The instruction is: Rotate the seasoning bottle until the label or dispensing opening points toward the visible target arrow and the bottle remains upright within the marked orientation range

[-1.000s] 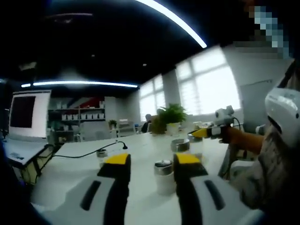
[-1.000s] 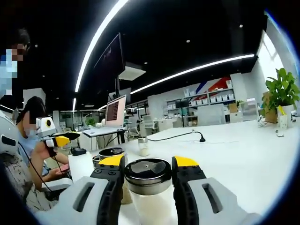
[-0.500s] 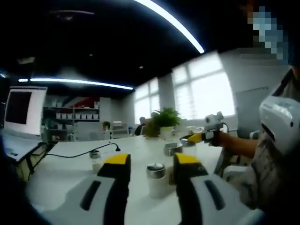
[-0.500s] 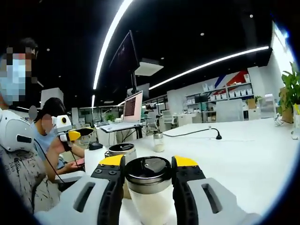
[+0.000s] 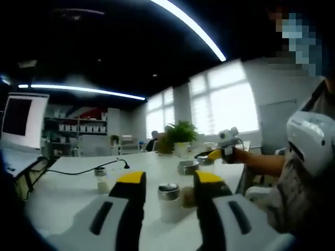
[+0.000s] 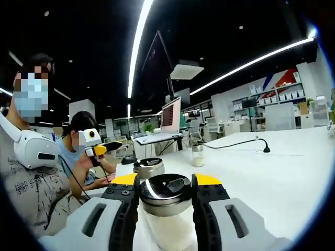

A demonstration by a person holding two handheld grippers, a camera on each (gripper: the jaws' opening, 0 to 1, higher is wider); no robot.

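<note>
My right gripper [image 6: 166, 180] is shut on a seasoning bottle [image 6: 167, 225] with a clear body, white contents and a shiny metal lid [image 6: 166, 189]; the lid looks slightly tilted. In the left gripper view the right gripper [image 5: 212, 153] is small at mid right in a person's hand, with that bottle [image 5: 204, 161] under its yellow tips. My left gripper [image 5: 170, 180] stands open, and a second metal-lidded bottle [image 5: 168, 201] sits on the white table [image 5: 68, 193] beyond its tips, untouched. The left gripper [image 6: 104, 149] also hangs in the air at the left of the right gripper view.
A wider metal-lidded jar [image 6: 149, 168] stands just behind the held bottle, also seen as the jar [image 5: 187, 167]. A small bottle [image 6: 197, 155] and a black cable [image 6: 246, 144] lie farther along the table. An open laptop [image 6: 170, 116] and a plant [image 5: 180, 136] are at the back.
The right gripper has swung round with the bottle still in it, so the room slides right in its view and the lid now looks tilted. In the left view it drifted left.
</note>
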